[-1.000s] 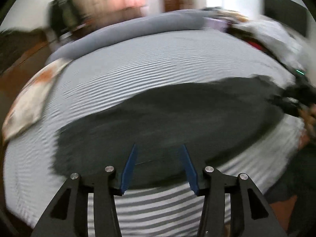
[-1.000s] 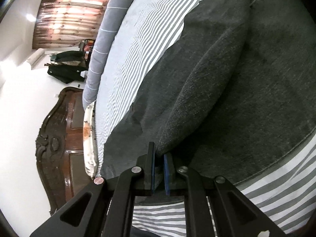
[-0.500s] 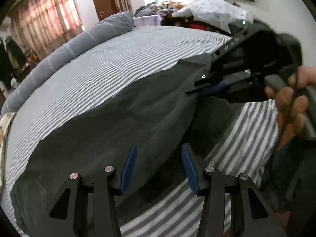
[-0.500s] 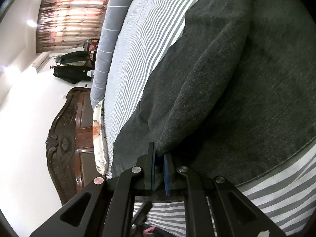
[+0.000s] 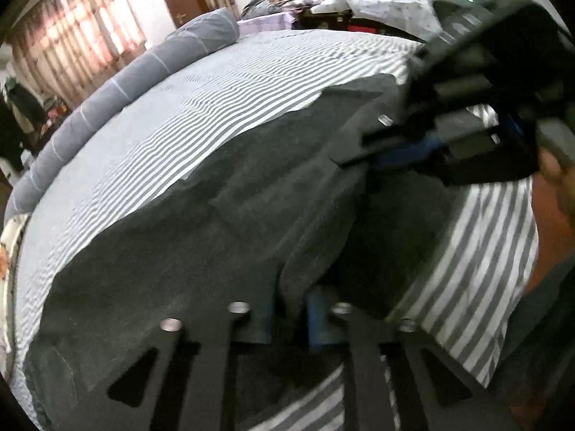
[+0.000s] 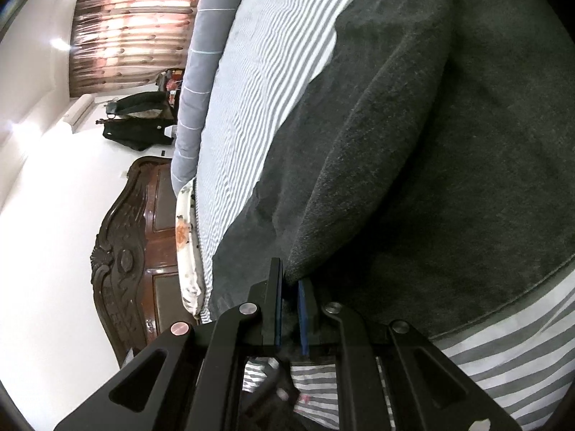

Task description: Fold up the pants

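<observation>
Dark grey pants [image 5: 215,233] lie spread over the striped bed sheet [image 5: 215,89]. My left gripper [image 5: 291,309] is at their near edge, and its jaws are closing on a raised fold of the fabric pinched between the blue pads. My right gripper [image 6: 290,287] is shut on another fold of the pants [image 6: 431,179], which rises as a long ridge away from its tips. In the left wrist view the right gripper [image 5: 395,151] shows at upper right, blurred, with a hand [image 5: 553,172] on its handle.
A long grey bolster [image 5: 143,68] runs along the bed's far side. A floral pillow [image 6: 185,233] and a carved wooden headboard [image 6: 133,251] stand at one end. Pillows and piled clothes [image 5: 377,0] lie beyond the bed. The sheet's near edge [image 6: 503,359] hangs below the pants.
My left gripper swept along the pants toward the right gripper, dropped to the near edge and went from open to closed on a fold. The right gripper kept its grip and barely moved.
</observation>
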